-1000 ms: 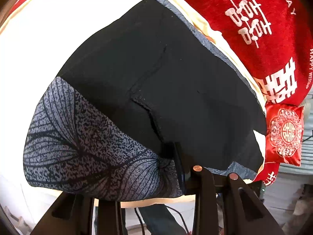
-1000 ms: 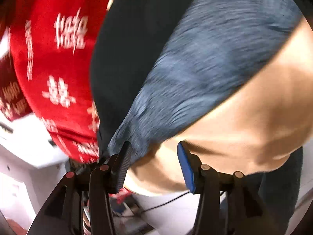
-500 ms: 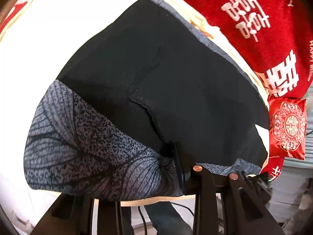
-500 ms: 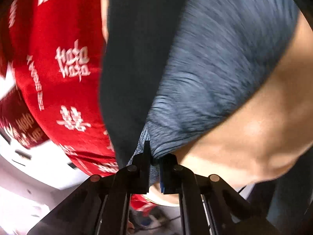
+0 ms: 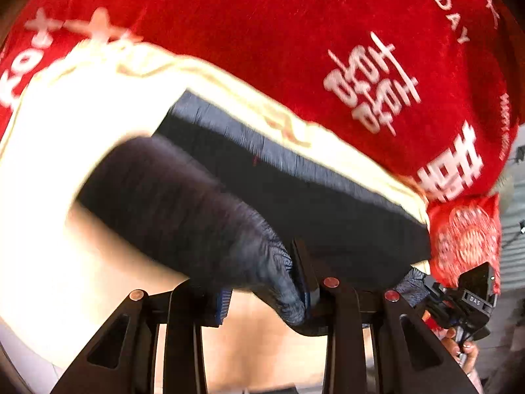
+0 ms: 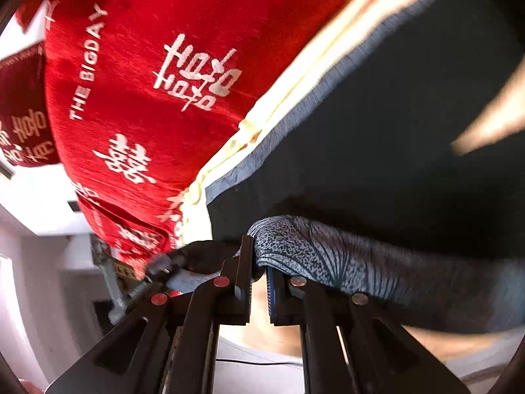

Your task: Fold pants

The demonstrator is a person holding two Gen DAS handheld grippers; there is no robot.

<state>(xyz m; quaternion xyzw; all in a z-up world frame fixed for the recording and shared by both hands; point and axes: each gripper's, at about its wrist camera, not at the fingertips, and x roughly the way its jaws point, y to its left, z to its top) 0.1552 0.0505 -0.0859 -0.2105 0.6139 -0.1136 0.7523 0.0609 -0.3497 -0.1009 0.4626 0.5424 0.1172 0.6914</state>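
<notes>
A red blanket (image 5: 295, 32) with white characters fills the upper frame above a brightly lit cream sheet (image 5: 82, 105); white walls (image 6: 39, 262) lower left.

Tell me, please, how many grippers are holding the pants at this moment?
2. The left gripper clamps the patterned hem of the pants near the bed's front edge; the right gripper pinches the same hem further along.
</notes>
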